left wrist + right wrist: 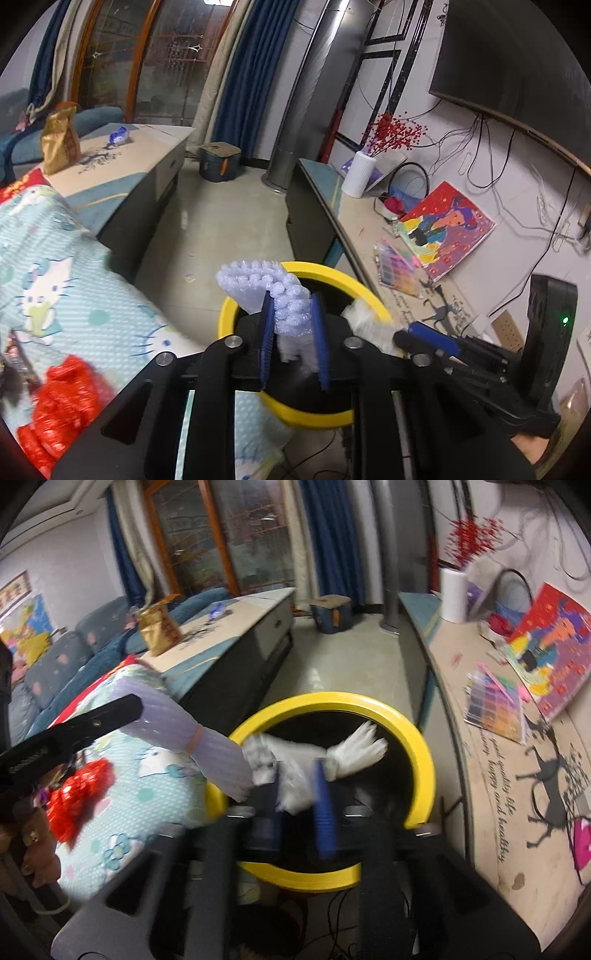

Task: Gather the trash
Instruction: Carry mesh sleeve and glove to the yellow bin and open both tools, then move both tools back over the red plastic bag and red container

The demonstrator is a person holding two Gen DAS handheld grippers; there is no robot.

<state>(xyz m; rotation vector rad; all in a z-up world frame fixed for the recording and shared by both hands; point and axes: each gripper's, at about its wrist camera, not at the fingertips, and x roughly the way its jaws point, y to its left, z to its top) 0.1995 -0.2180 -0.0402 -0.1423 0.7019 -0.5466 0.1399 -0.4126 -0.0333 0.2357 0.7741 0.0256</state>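
blurred white wad [295, 771] (motion), bin [417, 738] interior dark

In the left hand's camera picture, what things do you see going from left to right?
Red crinkly bag → brown paper bag → bubble wrap over the yellow bin → white vase → colourful painting.

The pale tiled floor [221, 229] carries the yellow-rimmed bin [325, 275] near and a blue box [219, 162] far off. On the left worktop [122, 162] stands a brown paper bag [59, 142].
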